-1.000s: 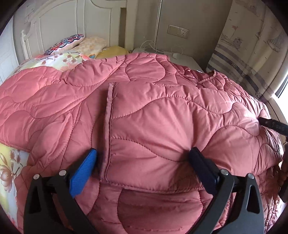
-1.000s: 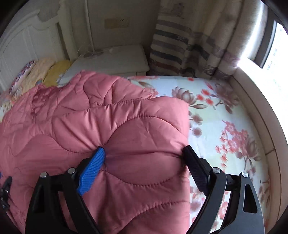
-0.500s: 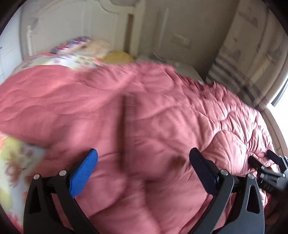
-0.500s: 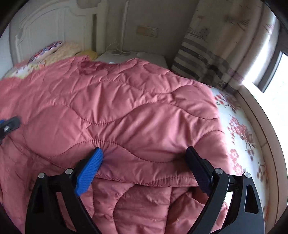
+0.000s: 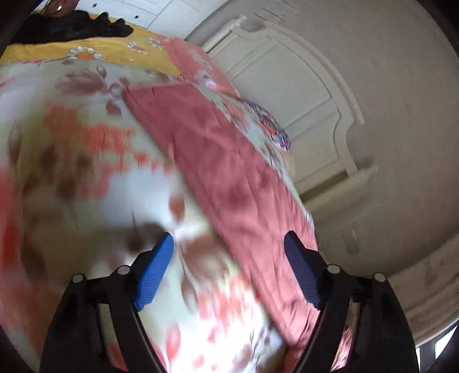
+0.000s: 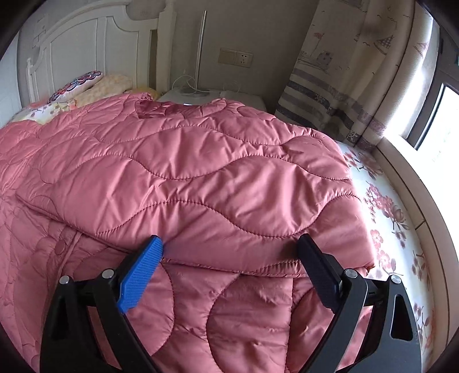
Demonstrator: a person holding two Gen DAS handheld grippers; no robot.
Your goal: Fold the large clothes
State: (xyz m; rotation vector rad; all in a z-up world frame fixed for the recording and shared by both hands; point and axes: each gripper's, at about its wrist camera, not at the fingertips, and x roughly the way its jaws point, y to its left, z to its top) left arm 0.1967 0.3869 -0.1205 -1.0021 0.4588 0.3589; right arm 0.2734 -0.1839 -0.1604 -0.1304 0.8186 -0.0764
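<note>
A large pink quilted coat (image 6: 200, 172) is spread over the bed, with one padded flap folded across its top. My right gripper (image 6: 230, 238) hovers over the near hem of that flap. Its jaws are opening, and the fabric lies under and between them without being pinched. The left wrist view is blurred and tilted. There my left gripper (image 5: 228, 236) hangs over the floral bed sheet (image 5: 71, 143) beside a long edge of the coat (image 5: 218, 160). Its jaws are closing, and the pads press on nothing.
A white headboard (image 6: 86, 43) and pillows (image 6: 77, 84) are at the back left. Behind the coat stand a white nightstand (image 6: 229, 96) and a striped curtain (image 6: 344, 71). Bare floral sheet (image 6: 384, 206) runs along the right. Dark clothing (image 5: 71, 23) lies on a yellow sheet.
The left gripper has swung off the coat to the sheet beside it, rolling hard, and its jaws have narrowed. It has left the right view's edge. The right gripper barely moved.
</note>
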